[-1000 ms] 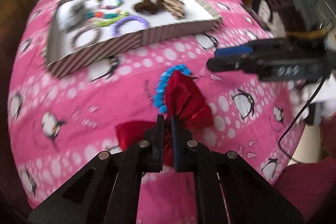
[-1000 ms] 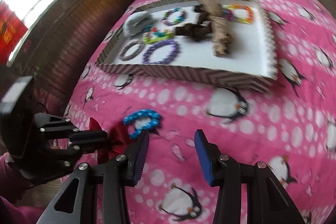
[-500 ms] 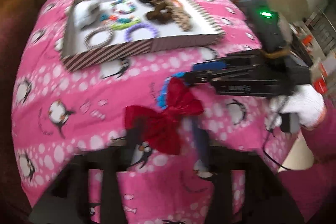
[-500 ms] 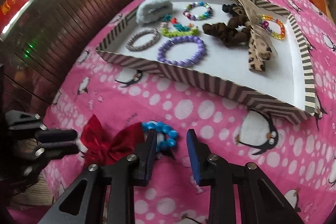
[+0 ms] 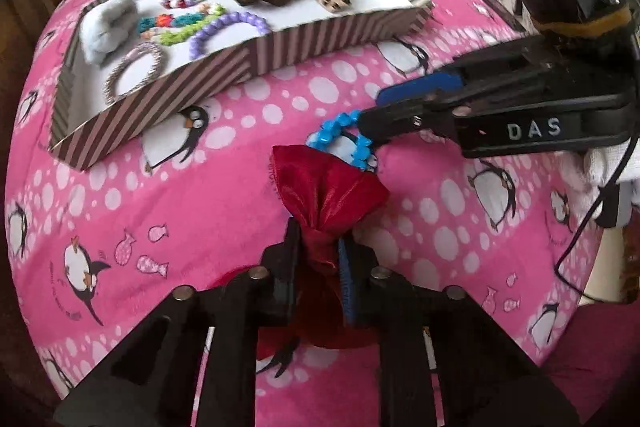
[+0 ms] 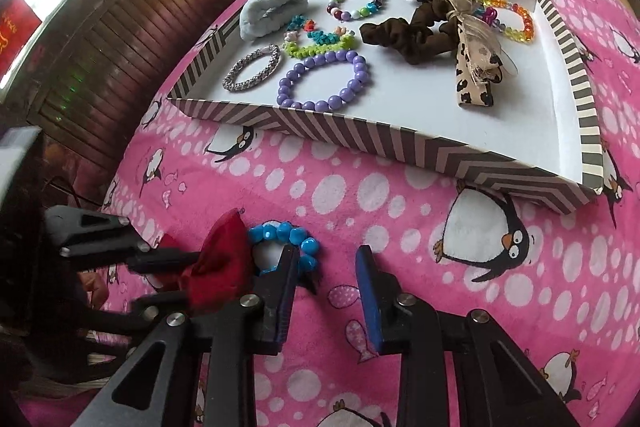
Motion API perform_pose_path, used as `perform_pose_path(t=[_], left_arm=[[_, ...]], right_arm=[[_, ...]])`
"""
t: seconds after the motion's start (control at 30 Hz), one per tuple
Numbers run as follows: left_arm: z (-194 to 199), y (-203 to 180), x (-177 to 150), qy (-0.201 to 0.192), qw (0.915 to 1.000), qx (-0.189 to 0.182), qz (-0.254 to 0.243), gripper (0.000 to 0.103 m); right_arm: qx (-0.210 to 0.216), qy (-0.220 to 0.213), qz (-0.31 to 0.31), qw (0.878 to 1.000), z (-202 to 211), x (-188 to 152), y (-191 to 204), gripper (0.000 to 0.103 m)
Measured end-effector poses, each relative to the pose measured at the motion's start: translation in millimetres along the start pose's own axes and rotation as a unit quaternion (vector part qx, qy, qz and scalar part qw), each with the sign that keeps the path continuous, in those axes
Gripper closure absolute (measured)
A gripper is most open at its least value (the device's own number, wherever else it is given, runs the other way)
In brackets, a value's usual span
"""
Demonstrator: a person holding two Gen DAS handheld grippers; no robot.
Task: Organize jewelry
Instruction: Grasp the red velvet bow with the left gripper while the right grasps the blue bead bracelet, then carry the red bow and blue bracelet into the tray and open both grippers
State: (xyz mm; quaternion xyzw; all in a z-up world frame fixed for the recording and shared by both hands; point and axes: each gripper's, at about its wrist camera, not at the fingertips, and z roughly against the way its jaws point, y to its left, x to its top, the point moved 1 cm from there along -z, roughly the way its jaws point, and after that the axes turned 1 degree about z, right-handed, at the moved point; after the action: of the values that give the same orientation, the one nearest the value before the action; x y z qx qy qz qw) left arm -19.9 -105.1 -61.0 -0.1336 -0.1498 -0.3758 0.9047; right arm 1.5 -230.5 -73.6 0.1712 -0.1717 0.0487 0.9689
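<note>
Left gripper (image 5: 320, 251) is clamped on the knot of the red bow (image 5: 326, 187). One lobe fans out ahead of the fingers and the other is bunched behind them. Pinching at the centre probably keeps the soft fabric from slipping.

Right gripper (image 6: 326, 267) has its fingers apart, down at the blanket (image 6: 400, 327). The blue bracelet (image 6: 286, 235) lies just off its left fingertip (image 6: 289, 259). That finger looks to touch or sit inside the ring, and the other finger is well clear to the right, so nothing is gripped yet. The bracelet butts against the bow's front lobe. The right gripper comes in from the side, likely so the two tools don't collide.

Tray (image 6: 400, 143) sits further back on the blanket, apart from both grippers. It already holds a purple bracelet (image 6: 324, 79), other bead bracelets, a brown scrunchie (image 6: 404, 37) and a leopard ribbon. My read is that the bow and the blue bracelet are the last two items still outside.
</note>
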Motion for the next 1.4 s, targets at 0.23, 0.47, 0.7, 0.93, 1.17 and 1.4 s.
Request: perform_pose_path(t=[0.23, 0.47, 0.7, 0.93, 1.17, 1.4], left_arm=[[32, 27, -18, -0.023, 0.9954, 0.004, 0.093, 0.09], [37, 31, -21, -0.027, 0.9886, 0.058, 0.137, 0.09], [51, 33, -17, -0.043, 0.9799, 0.081, 0.177, 0.09], [71, 23, 2, -0.073, 0.976, 0.113, 0.171, 0.09], [86, 16, 18, -0.096, 0.9739, 0.131, 0.159, 0.09], [91, 12, 31, -0.106, 0.9734, 0.139, 0.148, 0.09]], right_arm=[[-0.005, -0.003, 0.029, 1.0, -2, 0, 16, 0.075], [-0.056, -0.009, 0.101, 0.993, -16, 2, 40, 0.095], [-0.036, -0.057, 0.108, 0.992, 37, 5, 46, 0.095], [-0.056, -0.106, 0.118, 0.986, 89, 10, 45, 0.095], [-0.068, -0.136, 0.105, 0.983, 119, 13, 36, 0.095], [-0.076, -0.149, 0.092, 0.982, 131, 13, 29, 0.095]])
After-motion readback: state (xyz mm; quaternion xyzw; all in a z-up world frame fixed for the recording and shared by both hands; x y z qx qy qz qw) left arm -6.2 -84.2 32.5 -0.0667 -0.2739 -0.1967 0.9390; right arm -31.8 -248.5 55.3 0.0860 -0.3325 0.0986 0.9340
